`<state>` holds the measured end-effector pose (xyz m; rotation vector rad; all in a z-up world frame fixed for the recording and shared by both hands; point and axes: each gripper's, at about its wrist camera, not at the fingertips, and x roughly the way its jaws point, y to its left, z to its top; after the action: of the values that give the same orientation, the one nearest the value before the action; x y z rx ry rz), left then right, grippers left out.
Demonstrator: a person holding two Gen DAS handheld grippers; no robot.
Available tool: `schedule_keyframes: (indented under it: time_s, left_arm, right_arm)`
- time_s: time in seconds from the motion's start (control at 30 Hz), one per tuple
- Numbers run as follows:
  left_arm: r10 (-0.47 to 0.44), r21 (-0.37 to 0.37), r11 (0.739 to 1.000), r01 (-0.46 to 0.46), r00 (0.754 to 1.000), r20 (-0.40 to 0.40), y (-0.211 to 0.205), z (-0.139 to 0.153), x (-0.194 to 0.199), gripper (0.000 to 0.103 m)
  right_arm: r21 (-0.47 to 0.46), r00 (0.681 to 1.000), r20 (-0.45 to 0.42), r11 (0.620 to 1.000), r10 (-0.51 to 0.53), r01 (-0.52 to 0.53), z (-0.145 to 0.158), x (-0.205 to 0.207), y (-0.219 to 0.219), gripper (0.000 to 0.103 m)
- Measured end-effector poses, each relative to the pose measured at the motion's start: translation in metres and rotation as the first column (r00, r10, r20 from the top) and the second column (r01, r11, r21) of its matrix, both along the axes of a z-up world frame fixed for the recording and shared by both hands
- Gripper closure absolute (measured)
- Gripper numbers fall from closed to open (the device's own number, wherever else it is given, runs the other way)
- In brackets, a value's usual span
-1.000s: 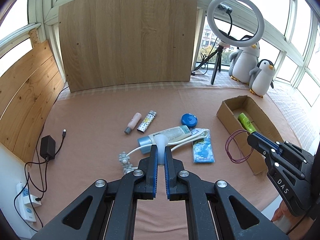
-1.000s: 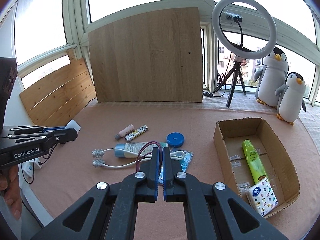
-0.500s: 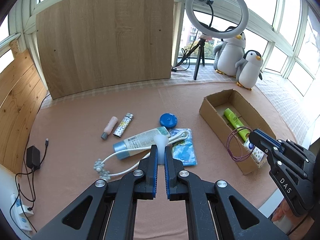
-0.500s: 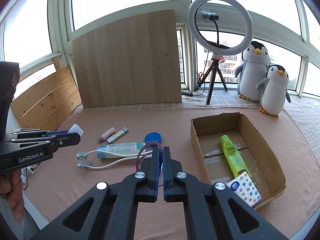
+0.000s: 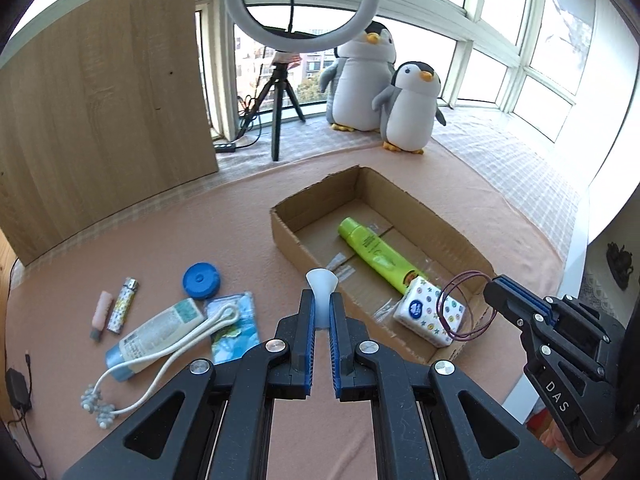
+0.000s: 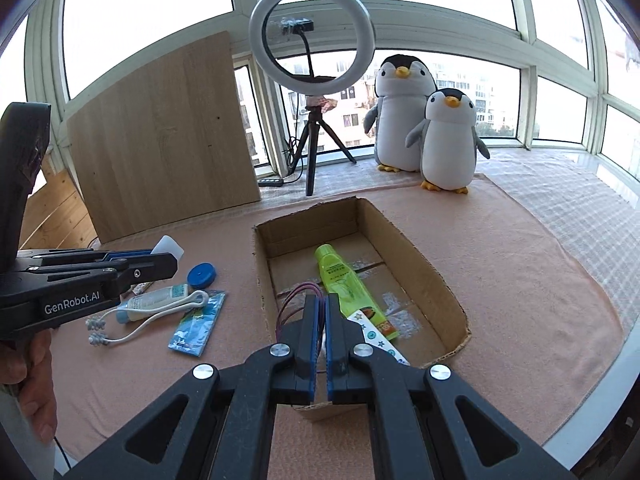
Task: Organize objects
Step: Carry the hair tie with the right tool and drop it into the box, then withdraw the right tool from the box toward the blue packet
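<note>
Both grippers have swung toward the cardboard box: left gripper, short of its near wall, pinches a white funnel-shaped piece; right gripper, over its near end, clamps purple hair ties, seemingly ready for release.

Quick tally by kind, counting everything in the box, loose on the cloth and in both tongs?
Tubes: 2 (green tube, white tube)
Packs: 2 (tissue pack, blue sachet)
Sticks: 2 (pink stick, lighter)
Blue lid: 1
Roller massager: 1
Hair-tie bundle: 1
Funnel: 1
Total: 10
</note>
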<state>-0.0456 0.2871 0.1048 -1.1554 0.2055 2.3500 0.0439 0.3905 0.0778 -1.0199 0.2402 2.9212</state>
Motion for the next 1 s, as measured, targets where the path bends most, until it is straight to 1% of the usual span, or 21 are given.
schedule_keyframes:
  time_s: [0.1,0.2,0.23,0.27,0.3,0.33,0.37,0.4,0.43,0.47,0.53,0.63,0.7,0.77,0.83,0.9,1.0]
  left_arm:
    - [-0.047,0.009,0.999,0.047,0.999,0.000,0.034,-0.005,-0.007,0.097]
    - [-0.069,0.022,0.997,0.069,0.998,-0.004,0.063,-0.010,-0.019,0.094]
    - [-0.069,0.024,0.997,0.069,0.998,-0.004,0.070,-0.013,-0.024,0.091]
    - [-0.068,0.028,0.997,0.068,0.998,-0.001,0.077,-0.016,-0.029,0.086]
    - [-0.067,0.037,0.997,0.067,0.998,0.003,0.082,-0.020,-0.033,0.084]
    - [-0.063,0.031,0.998,0.062,0.998,0.010,0.086,-0.025,-0.038,0.075]
    - [-0.057,0.014,0.998,0.057,0.998,0.021,0.090,-0.031,-0.043,0.058]
    - [-0.048,0.001,0.999,0.048,0.998,0.028,0.090,-0.035,-0.047,0.049]
    - [-0.034,-0.003,0.999,0.034,0.999,0.020,0.087,-0.037,-0.048,0.037]
    - [-0.021,-0.001,1.000,0.021,1.000,0.002,0.083,-0.037,-0.047,0.034]
    - [-0.005,-0.001,1.000,0.005,1.000,-0.006,0.071,-0.037,-0.047,0.033]
    - [0.018,0.001,1.000,-0.018,1.000,0.011,0.044,-0.038,-0.049,0.033]
    - [0.056,0.003,0.998,-0.056,0.998,0.012,0.019,-0.037,-0.046,0.033]
    - [0.103,0.015,0.995,-0.104,0.994,0.027,-0.011,-0.036,-0.044,0.030]
    - [0.162,0.028,0.986,-0.163,0.986,0.049,-0.045,-0.036,-0.039,0.029]
    - [0.221,0.046,0.973,-0.225,0.972,0.073,-0.077,-0.035,-0.034,0.029]
    - [0.294,0.048,0.953,-0.298,0.952,0.085,-0.119,-0.034,-0.026,0.029]
  right_arm:
    - [0.000,1.000,0.000,1.000,-0.031,0.031,-0.004,-0.001,0.016,0.100]
    - [-0.009,0.999,0.004,0.999,-0.044,0.044,-0.012,-0.009,0.027,0.100]
    - [-0.012,0.999,0.005,0.999,-0.044,0.044,-0.015,-0.013,0.029,0.100]
    - [-0.011,0.999,0.008,0.999,-0.043,0.043,-0.019,-0.016,0.031,0.100]
    - [-0.007,0.999,0.019,0.999,-0.043,0.043,-0.023,-0.020,0.032,0.100]
    - [-0.009,0.998,0.044,0.999,-0.041,0.042,-0.030,-0.025,0.033,0.099]
    - [-0.017,0.997,0.073,0.999,-0.034,0.036,-0.036,-0.029,0.034,0.098]
    - [-0.020,0.996,0.087,0.999,-0.036,0.038,-0.040,-0.030,0.034,0.098]
    - [-0.015,0.995,0.094,0.999,-0.037,0.039,-0.043,-0.028,0.033,0.094]
    - [-0.004,0.995,0.100,0.999,-0.031,0.032,-0.044,-0.026,0.031,0.086]
    - [0.027,0.993,0.116,1.000,-0.017,0.014,-0.048,-0.023,0.024,0.079]
    - [0.029,0.986,0.164,0.999,0.039,-0.045,-0.055,-0.025,0.012,0.079]
    - [0.033,0.976,0.206,0.996,0.071,-0.079,-0.062,-0.029,0.002,0.079]
    - [0.024,0.962,0.251,0.993,0.104,-0.114,-0.070,-0.033,-0.007,0.079]
    - [0.024,0.952,0.277,0.990,0.127,-0.139,-0.075,-0.033,-0.018,0.079]
    - [0.030,0.951,0.281,0.989,0.130,-0.144,-0.075,-0.031,-0.026,0.079]
    - [0.030,0.950,0.282,0.988,0.136,-0.150,-0.072,-0.030,-0.036,0.079]
